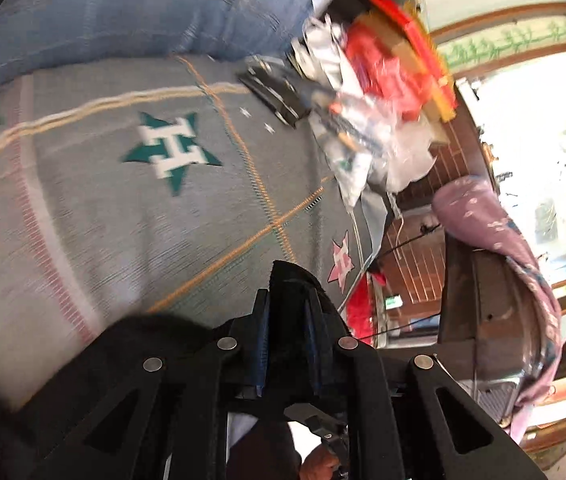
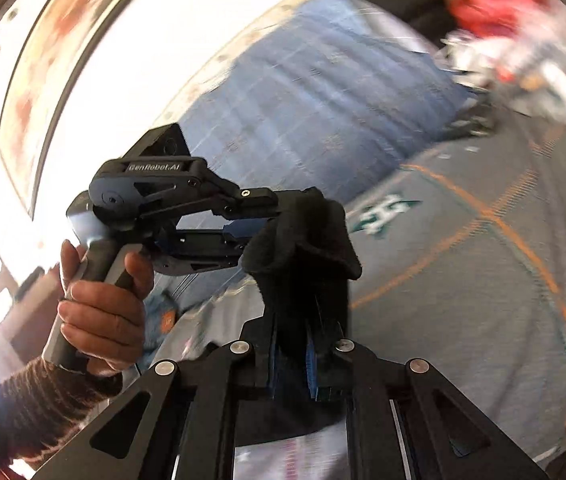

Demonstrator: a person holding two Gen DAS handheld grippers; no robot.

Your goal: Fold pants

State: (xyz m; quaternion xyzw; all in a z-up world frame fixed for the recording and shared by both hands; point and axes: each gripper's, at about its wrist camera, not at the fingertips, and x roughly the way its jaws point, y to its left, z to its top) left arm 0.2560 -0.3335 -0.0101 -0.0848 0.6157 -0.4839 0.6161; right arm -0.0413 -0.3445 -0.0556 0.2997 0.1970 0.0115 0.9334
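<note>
Both grippers are seen clamped on the black pants.

Left gripper: jaws drawn nearly together, a wad of black pants pinched between the blue-lined pads. More of the dark fabric is seen trailing off to the lower left of the left wrist view.

Right gripper: jaws likewise nearly closed, black cloth gripped between them and bunched up above the fingertips. In the right wrist view the left gripper is seen coming in from the left, held by a hand in a knitted sleeve; its tips are buried in the same bunch of fabric, so both grips sit right beside each other.

The pants are held above a grey blanket printed with a green star logo and orange stripes. A blue plaid pillow lies at the blanket's far edge. A pile of red and clear plastic bags is seen at the blanket's edge. Both views are motion-blurred.
</note>
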